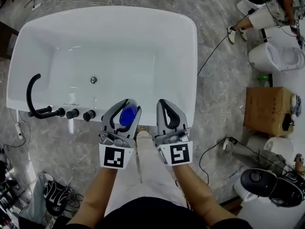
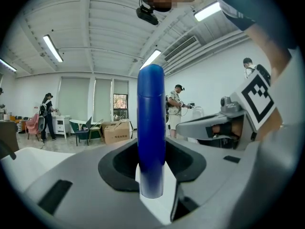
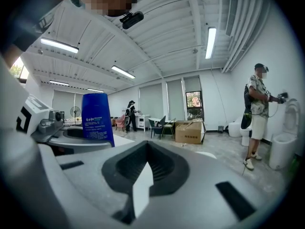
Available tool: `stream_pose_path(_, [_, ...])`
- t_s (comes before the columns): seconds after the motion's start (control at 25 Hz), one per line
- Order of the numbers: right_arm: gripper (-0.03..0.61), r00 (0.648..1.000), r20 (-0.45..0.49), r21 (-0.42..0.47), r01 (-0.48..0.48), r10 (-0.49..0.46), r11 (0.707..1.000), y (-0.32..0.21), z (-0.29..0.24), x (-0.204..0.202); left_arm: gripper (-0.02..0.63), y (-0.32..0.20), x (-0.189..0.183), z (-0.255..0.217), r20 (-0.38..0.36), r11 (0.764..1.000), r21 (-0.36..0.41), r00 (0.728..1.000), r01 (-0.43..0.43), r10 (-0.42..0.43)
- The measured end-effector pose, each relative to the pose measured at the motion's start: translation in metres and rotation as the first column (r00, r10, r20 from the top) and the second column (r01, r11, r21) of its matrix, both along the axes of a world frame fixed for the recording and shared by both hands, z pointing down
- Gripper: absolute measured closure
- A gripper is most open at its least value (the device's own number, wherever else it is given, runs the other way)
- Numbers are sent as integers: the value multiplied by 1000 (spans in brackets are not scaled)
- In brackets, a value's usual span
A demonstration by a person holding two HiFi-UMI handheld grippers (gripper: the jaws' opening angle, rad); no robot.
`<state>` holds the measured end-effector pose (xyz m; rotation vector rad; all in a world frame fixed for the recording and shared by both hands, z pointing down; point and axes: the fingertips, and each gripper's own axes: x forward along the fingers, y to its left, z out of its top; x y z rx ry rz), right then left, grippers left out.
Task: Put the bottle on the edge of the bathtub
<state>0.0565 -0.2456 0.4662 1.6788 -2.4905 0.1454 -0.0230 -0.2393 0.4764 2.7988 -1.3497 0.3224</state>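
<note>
- Bottle (image 1: pixel 127 116), blue, sits clamped between the left gripper's (image 1: pixel 127 103) jaws, over the bathtub's (image 1: pixel 109 12) near rim.
- Right gripper (image 1: pixel 165 102) beside it: jaws closed together, nothing between.

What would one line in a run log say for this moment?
left gripper: shut on blue bottle | right gripper: shut, empty | position: both at bathtub near rim | bottle: not released

Head view steeply down over bathtub (image 1: pixel 102 11); gripper views level across room, bottle (image 2: pixel 151 128) common to both.
</note>
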Motion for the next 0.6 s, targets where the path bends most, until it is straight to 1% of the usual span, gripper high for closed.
stream_pose_path(0.12, [578, 1000, 1, -18, 0, 0, 1000, 1, 19, -1, 456, 1, -1, 20, 0, 1000, -11, 1000, -3, 3])
stream_pose_path(0.2, [578, 1000, 6, -34, 5, -5, 999, 2, 31, -4, 456, 3, -3, 31, 14, 1000, -8, 1000, -7, 7])
stream_pose_path(0.36, [578, 999, 16, -65, 28, -27, 997, 8, 48, -6, 456, 8, -6, 54, 9, 999, -52, 1000, 18, -17])
stream_pose_path(0.52, [578, 998, 3, -90, 60, -60, 994, 14, 71, -14, 456, 16, -11, 80, 24, 999, -52, 1000, 7, -6])
stream_pose_path(0.6, [578, 998, 1, -101, 70, -70, 992, 17, 79, -17, 456, 23, -14, 93, 26, 998, -68, 1000, 11, -9])
